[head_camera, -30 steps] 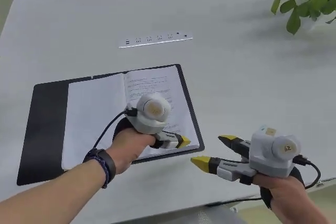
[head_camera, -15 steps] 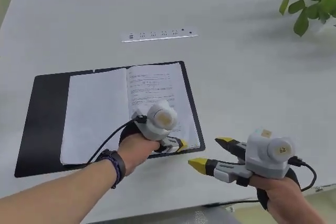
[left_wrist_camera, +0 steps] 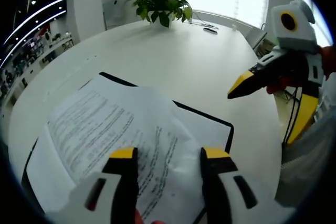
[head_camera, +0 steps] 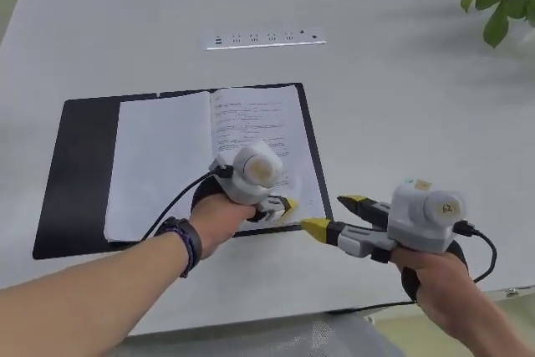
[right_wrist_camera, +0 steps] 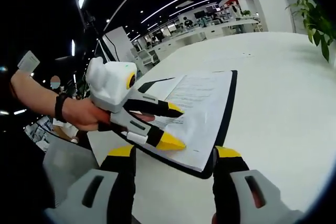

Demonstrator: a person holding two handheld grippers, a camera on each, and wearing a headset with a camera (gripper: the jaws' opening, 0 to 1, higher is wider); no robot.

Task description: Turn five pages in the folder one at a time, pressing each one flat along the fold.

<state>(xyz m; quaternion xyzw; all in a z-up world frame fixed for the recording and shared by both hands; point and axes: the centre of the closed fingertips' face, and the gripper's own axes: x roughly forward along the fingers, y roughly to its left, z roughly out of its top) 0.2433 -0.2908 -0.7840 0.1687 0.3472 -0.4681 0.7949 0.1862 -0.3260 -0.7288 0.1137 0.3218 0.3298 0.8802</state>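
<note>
The folder lies open on the table, with a blank sheet on the left and the printed right-hand page facing up.

The left gripper sits over the lower outer corner of that page, its jaws set moderately apart and clamping nothing. In the left gripper view the page corner bulges upward between the two jaws. This position suits lifting the sheet free of the stack beneath it before a turn (the corner is judged the easiest place to separate a single page).

The right gripper hangs just beside the folder's lower right corner, jaws wide and empty, pointing toward the left gripper's tips. It is probably staged there to take the raised corner or to press along the fold once the page is over.

Compared with one second ago, the right gripper stands nearer the folder corner and the left gripper's tips; it was then well clear of the cover edge. The left gripper stays at the same page corner. The overall shift of the folder in the head view is camera motion.
</note>
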